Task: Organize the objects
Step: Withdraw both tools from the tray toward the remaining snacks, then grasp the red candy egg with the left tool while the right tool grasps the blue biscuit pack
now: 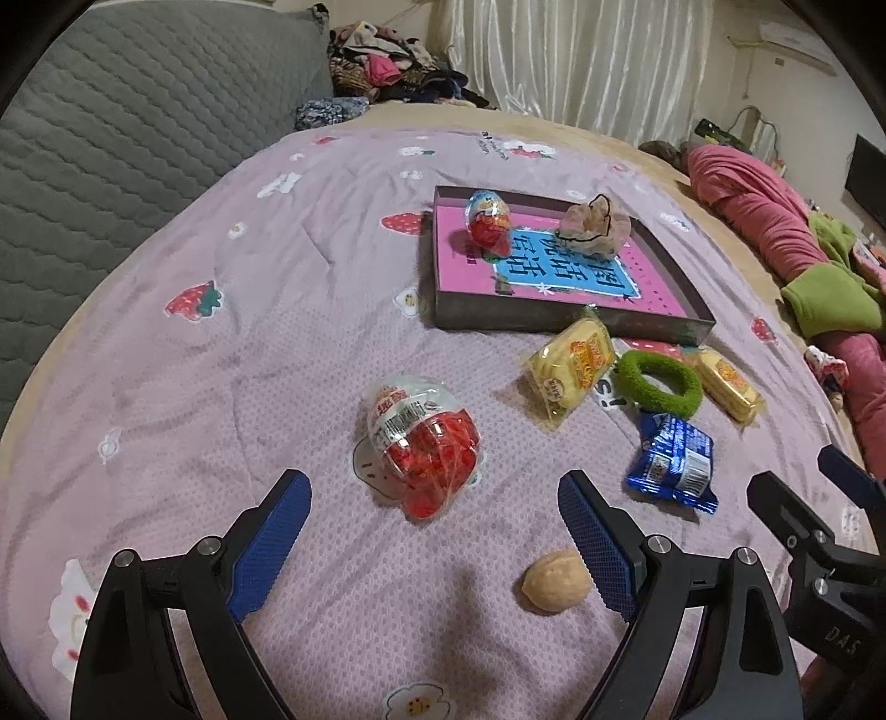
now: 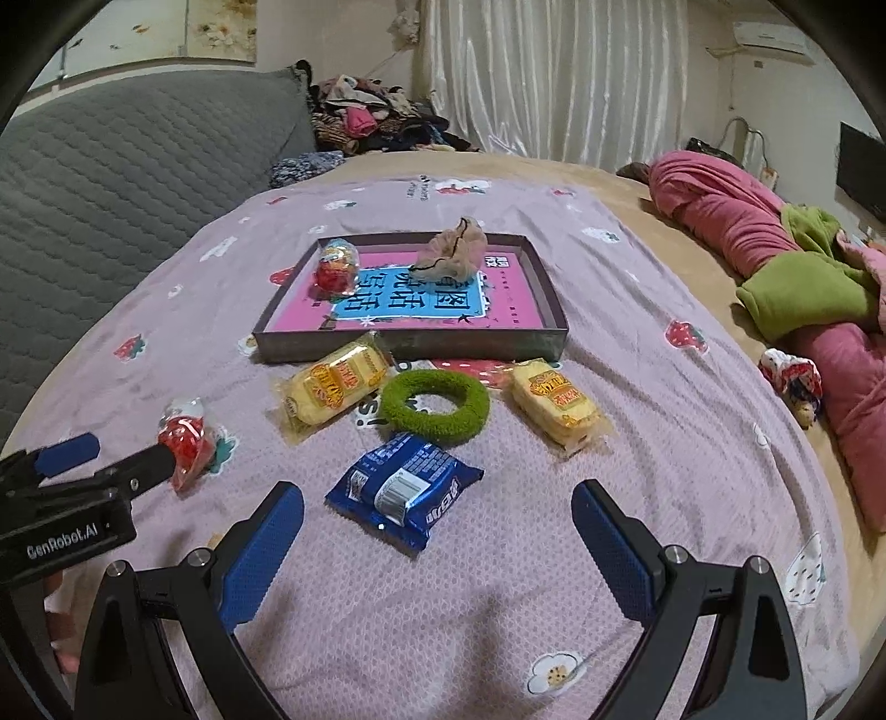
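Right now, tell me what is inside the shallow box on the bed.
Inside the shallow box stand a red toy egg and a crumpled beige scrunchie. Both sit on a pink and blue printed sheet; whatever lies beneath that sheet is covered.

A bed (image 2: pixel 637 387) under a lilac strawberry-print quilt fills the room. At eleven o'clock a grey quilted headboard (image 2: pixel 111 166); at twelve, white curtains (image 2: pixel 554 72); at two, an air conditioner (image 2: pixel 769 36) on the pale wall.
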The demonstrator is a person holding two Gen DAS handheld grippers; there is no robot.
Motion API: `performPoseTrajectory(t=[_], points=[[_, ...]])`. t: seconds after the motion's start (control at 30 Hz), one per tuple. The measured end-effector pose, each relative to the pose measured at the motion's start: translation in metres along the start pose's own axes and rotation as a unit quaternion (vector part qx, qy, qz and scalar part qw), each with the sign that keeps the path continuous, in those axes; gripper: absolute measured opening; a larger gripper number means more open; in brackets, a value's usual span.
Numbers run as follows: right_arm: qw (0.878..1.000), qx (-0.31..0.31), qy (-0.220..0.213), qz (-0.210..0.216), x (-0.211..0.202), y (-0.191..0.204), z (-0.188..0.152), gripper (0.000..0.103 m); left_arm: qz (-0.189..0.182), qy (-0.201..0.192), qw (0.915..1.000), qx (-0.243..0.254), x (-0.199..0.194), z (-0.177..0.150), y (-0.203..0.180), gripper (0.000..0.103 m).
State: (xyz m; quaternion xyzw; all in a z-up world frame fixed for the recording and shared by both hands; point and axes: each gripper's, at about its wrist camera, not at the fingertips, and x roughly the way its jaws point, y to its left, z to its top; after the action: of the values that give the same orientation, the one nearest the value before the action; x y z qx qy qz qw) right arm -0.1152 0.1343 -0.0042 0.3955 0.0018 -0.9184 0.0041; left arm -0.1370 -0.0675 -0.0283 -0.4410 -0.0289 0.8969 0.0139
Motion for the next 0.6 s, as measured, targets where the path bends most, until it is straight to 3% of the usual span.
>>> performPoseTrajectory(t=[0.3, 0.6], points=[[1.0, 0.003, 0.017, -0.022, 0.025, 0.003, -0.004, 0.098, 0.0, 0.01, 0.9999, -0.005, 0.022, 0.004, 0.004, 0.091], [0.998, 0.049, 0.039, -0.02, 0.052, 0.002, 0.0, 0.098, 0.009, 0.007, 0.9999, 0.001, 0.04, 0.011, 0.006, 0.091]])
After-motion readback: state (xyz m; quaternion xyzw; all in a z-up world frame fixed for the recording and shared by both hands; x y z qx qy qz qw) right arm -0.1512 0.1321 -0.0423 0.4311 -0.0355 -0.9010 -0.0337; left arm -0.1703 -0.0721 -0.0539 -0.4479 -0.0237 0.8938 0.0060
